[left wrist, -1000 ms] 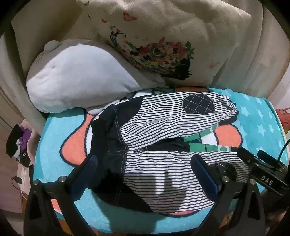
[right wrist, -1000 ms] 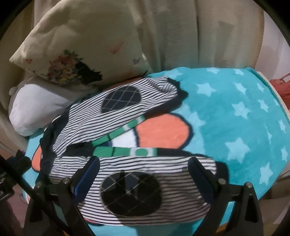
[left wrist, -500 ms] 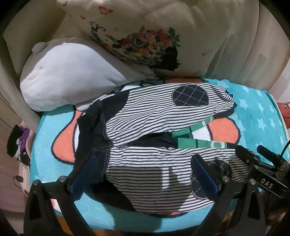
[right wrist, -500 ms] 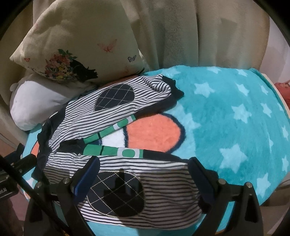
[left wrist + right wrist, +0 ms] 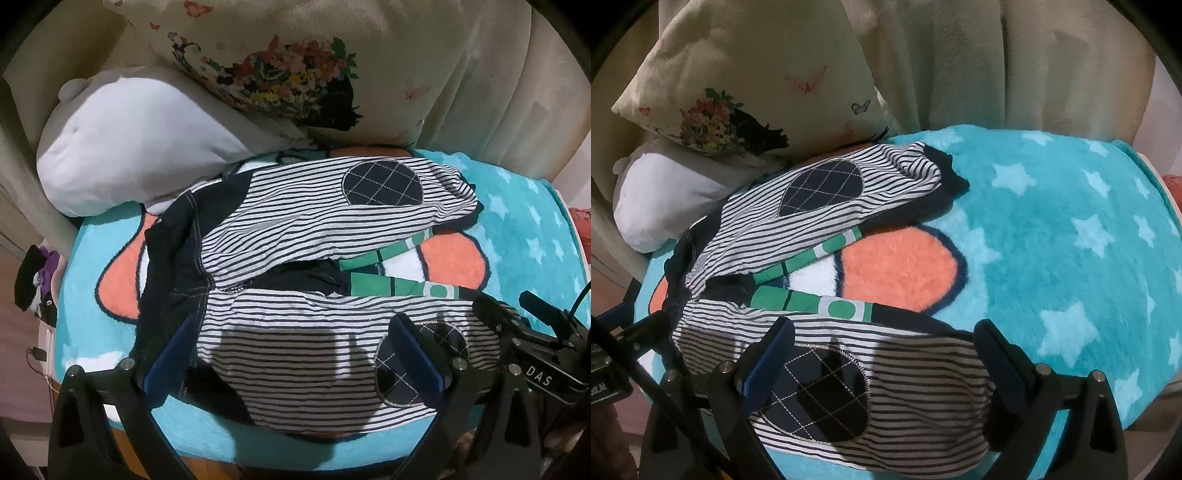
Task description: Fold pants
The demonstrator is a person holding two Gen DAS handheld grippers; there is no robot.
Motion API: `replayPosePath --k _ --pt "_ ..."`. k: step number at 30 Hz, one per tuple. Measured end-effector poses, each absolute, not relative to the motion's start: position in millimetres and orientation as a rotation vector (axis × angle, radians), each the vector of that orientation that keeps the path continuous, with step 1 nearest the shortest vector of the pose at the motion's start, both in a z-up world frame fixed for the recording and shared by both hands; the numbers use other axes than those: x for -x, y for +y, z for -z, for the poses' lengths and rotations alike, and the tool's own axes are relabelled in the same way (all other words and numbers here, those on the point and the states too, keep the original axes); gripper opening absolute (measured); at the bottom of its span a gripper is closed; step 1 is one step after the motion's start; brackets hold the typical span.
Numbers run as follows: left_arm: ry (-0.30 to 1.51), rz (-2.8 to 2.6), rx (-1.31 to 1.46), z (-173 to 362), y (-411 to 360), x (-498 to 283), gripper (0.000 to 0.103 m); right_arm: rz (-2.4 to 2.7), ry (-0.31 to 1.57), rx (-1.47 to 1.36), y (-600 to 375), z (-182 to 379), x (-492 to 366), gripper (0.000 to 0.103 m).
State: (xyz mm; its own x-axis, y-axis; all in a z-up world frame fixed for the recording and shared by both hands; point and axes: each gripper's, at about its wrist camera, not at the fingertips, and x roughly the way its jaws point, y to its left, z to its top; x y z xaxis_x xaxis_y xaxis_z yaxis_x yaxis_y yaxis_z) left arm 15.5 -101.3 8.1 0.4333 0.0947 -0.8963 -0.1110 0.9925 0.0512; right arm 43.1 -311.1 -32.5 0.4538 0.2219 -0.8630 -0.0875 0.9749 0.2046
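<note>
striped pants [image 5: 317, 225] on plush blanket [image 5: 1052, 236]

Before me a fluffy turquoise blanket [image 5: 1052, 229] with pale stars and an orange-and-white patch covers the supporting surface; what lies beneath it I cannot tell. Directly on it: striped navy-and-white pants [image 5: 314, 229] with quilted dark knee patches, legs spread apart; a plump white cushion [image 5: 140, 147] at the far left; a cream floral pillow [image 5: 746, 85] leaning partly over the cushion.
</note>
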Motion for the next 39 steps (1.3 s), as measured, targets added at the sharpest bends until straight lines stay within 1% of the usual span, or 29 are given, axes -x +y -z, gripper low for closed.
replayPosePath --k 24,29,34,36,37,38,39 --pt "1.164 -0.108 0.051 6.7 -110.7 -24.4 0.103 -0.212 1.095 -0.125 -322.9 40.9 -47.2 0.1" --pt "1.135 -0.063 0.071 -1.8 -94.3 -46.8 0.103 -0.239 1.072 -0.1 -326.9 28.4 -57.7 0.1" --pt "1.077 -0.031 0.056 -9.5 -72.9 -85.0 0.103 -0.28 1.042 -0.033 -330.6 6.0 -94.9 0.1" --pt "1.07 -0.002 0.057 -7.6 -67.2 -101.9 0.095 -0.287 1.029 -0.017 -330.8 1.4 -109.1 0.1" --pt "1.076 0.019 0.059 -5.5 -65.6 -109.6 0.088 -0.287 1.018 0.003 -329.7 -1.3 -120.4 0.1" --pt "1.087 0.041 0.06 -1.4 -64.7 -119.5 0.084 -0.292 1.011 0.017 -328.2 -1.9 -126.7 0.1" --pt "1.093 0.051 0.059 2.4 -63.9 -126.0 0.082 -0.297 1.005 0.033 -326.3 -2.0 -133.7 0.1"
